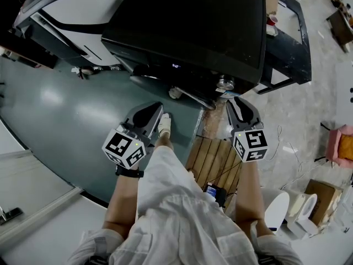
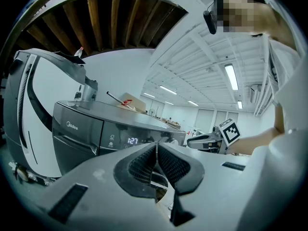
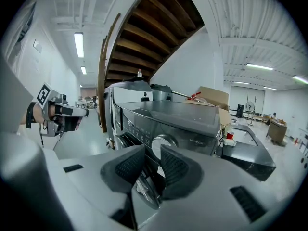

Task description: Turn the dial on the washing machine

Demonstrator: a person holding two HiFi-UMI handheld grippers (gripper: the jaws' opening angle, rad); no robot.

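Grey floor (image 1: 66, 120), washing machine (image 1: 193, 21); left claw (image 2: 156, 148) closed, right claw (image 3: 152, 153) narrowly apart before dial (image 3: 167, 141).

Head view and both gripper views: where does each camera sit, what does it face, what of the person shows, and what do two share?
Head view: on the head, steeply down at the dark grey washing machine; forearms, left gripper, right gripper show.
Left gripper view: along its shut jaws toward the machine's panel; right gripper, forearm show.
Right gripper view: between parted jaws at the round silver dial; left gripper shows.
Shared: the machine.
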